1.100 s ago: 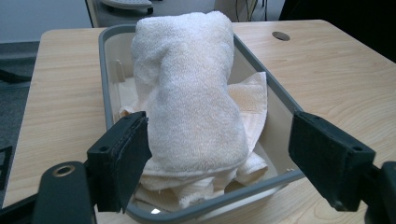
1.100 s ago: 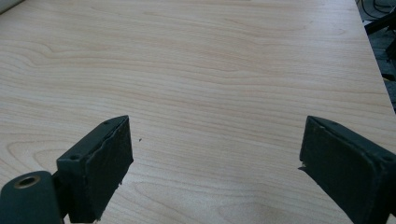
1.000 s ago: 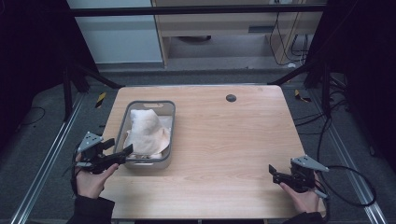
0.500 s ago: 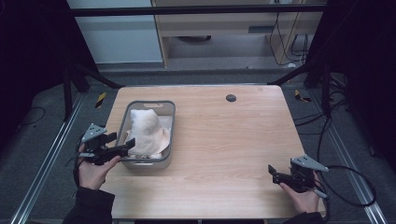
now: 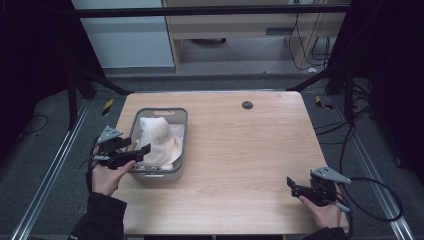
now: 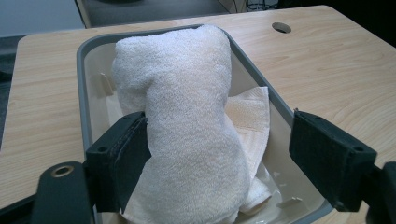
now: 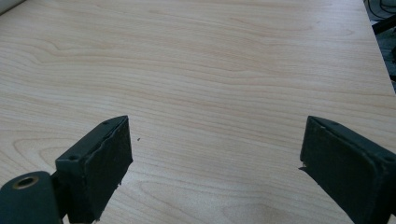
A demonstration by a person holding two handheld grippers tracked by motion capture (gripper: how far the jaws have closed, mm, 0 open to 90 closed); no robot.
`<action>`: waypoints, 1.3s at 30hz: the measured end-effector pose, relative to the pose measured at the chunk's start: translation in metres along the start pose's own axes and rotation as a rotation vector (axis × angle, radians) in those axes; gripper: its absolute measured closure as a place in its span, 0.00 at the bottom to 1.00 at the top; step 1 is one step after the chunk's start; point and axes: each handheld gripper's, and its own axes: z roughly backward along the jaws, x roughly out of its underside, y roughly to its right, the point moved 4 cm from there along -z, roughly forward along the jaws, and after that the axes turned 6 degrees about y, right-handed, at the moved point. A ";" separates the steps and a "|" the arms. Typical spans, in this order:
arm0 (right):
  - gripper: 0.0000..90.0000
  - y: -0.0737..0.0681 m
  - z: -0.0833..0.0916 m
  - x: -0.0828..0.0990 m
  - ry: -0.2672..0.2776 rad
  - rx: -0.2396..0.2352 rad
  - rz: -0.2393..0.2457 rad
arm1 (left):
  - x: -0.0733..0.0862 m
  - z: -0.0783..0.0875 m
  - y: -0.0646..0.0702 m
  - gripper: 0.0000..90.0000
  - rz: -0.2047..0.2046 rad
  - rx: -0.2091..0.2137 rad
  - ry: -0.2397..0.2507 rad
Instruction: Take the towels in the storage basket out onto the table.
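Note:
A grey plastic basket (image 5: 182,131) stands on the left part of the wooden table (image 5: 240,150). Inside it lies a bunched white towel (image 5: 155,135) (image 6: 187,116) on top of a thinner cream cloth (image 6: 252,114). My left gripper (image 5: 141,151) (image 6: 219,158) is open at the near left corner of the basket (image 6: 81,56), its jaws standing on either side of the towel's near end, with the left jaw right against the towel. My right gripper (image 5: 292,186) (image 7: 215,163) is open low over bare wood near the table's front right corner, with nothing between its jaws.
A round dark hole (image 5: 247,105) (image 6: 281,27) sits in the tabletop near the far edge. Metal frame bars and cables run around the table on the floor. A cable (image 5: 375,200) trails from my right gripper off the right edge.
My left gripper has moved up and forward from the table's left edge to the basket's near corner, jaws now around the towel's end. The right gripper has stayed put.

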 end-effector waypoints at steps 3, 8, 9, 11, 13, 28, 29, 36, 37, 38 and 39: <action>0.10 0.000 -0.001 0.000 -0.001 0.000 0.005 | -0.002 -0.004 0.000 0.21 -0.003 -0.003 -0.009; 0.10 0.001 -0.001 0.001 -0.004 -0.002 0.004 | -0.004 -0.010 -0.002 0.21 -0.010 -0.009 -0.037; 0.10 0.001 -0.001 0.001 -0.004 -0.003 0.004 | -0.004 -0.011 -0.002 0.21 -0.007 -0.011 -0.040; 0.10 0.001 -0.001 0.001 -0.006 -0.003 0.004 | -0.005 -0.014 -0.003 0.21 -0.007 -0.011 -0.047; 0.10 0.001 -0.002 0.001 -0.006 -0.002 0.003 | -0.006 -0.016 -0.003 0.21 -0.013 -0.016 -0.055; 0.10 0.001 -0.002 0.002 -0.014 -0.010 -0.002 | -0.006 -0.038 -0.007 0.21 -0.023 -0.037 -0.111; 0.10 0.001 -0.002 0.002 -0.015 -0.011 -0.003 | -0.005 -0.041 -0.008 0.21 -0.021 -0.040 -0.118; 0.10 0.001 -0.003 0.002 -0.017 -0.011 0.001 | -0.003 -0.047 -0.010 0.21 -0.019 -0.044 -0.136; 0.10 0.001 -0.003 0.002 -0.019 -0.012 -0.001 | -0.002 -0.050 -0.011 0.21 -0.014 -0.048 -0.142; 0.09 0.001 -0.003 0.002 -0.019 -0.013 -0.001 | -0.002 -0.050 -0.011 0.21 -0.014 -0.048 -0.142; 0.09 0.001 -0.003 0.002 -0.019 -0.013 -0.001 | -0.001 -0.052 -0.012 0.21 -0.014 -0.049 -0.148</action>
